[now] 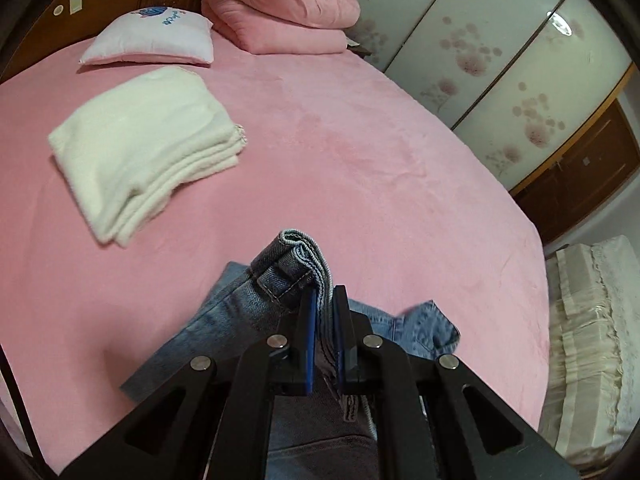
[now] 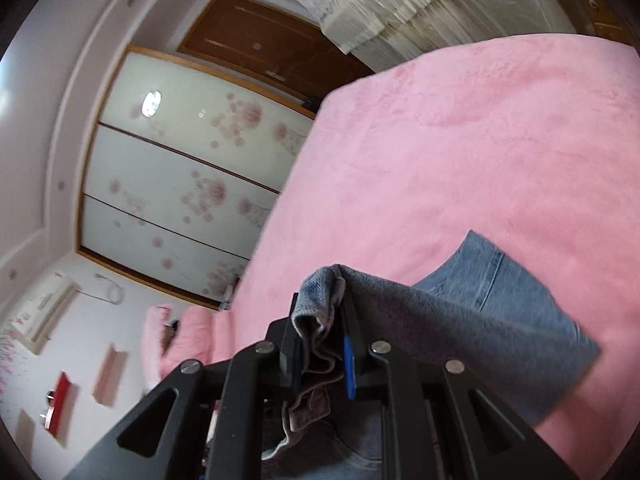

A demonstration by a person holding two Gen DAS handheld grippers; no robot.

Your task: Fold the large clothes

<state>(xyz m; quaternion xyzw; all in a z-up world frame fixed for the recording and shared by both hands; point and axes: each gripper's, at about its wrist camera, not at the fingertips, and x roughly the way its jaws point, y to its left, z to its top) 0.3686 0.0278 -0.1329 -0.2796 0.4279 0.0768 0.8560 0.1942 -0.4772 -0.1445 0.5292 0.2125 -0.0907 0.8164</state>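
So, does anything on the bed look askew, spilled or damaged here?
Nothing stands out. Both the left gripper and right gripper clamp bunched denim of the jeans; the folded white cloth lies neatly on the pink bed.

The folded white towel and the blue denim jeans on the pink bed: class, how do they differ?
The folded white towel lies flat in neat layers, untouched; the blue denim jeans are bunched and pinched in the left tongs and right tongs. The towel looks plush and pale, the jeans stitched and faded blue. Both rest on the pink bed.
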